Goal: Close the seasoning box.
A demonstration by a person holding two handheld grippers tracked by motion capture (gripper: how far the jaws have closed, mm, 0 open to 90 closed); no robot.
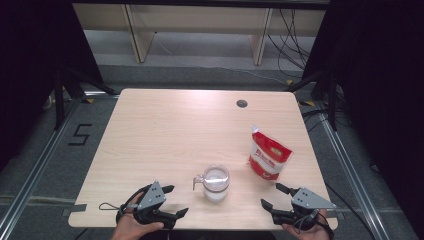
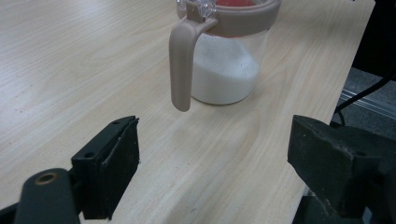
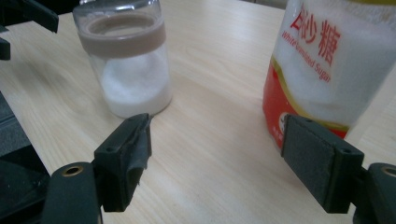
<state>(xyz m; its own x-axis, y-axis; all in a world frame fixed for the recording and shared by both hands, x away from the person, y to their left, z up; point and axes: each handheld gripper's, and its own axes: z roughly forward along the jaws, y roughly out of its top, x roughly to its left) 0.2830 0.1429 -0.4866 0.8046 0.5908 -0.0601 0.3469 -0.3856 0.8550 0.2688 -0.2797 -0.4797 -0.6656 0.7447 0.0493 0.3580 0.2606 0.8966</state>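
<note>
The jar [image 1: 216,182], part-filled with white sugar, stands upright near the front edge of the table [image 1: 165,130], between the two grippers; its handle [image 2: 183,60] is turned toward the left gripper [image 1: 172,201]. The pouch [image 1: 269,155] stands just behind and to the right of it, ahead of the right gripper [image 1: 274,196]. Both grippers are held with jaws spread and nothing is gripped; neither touches the jar or the pouch.

The pouch is judged the likelier thing to be upset: it is soft and tall, so a low or one-sided pinch could fold or tip it, and sugar could be spilled through its cut corner. The jar sits close to the table's front edge and could be nudged off by a careless approach.

In the left gripper view the jar's lid is cut off at the top, so whether it is shut cannot be told. The pouch's top is likewise cropped in the right gripper view, and its opening is probably torn, though too small in the high view to be sure.
</note>
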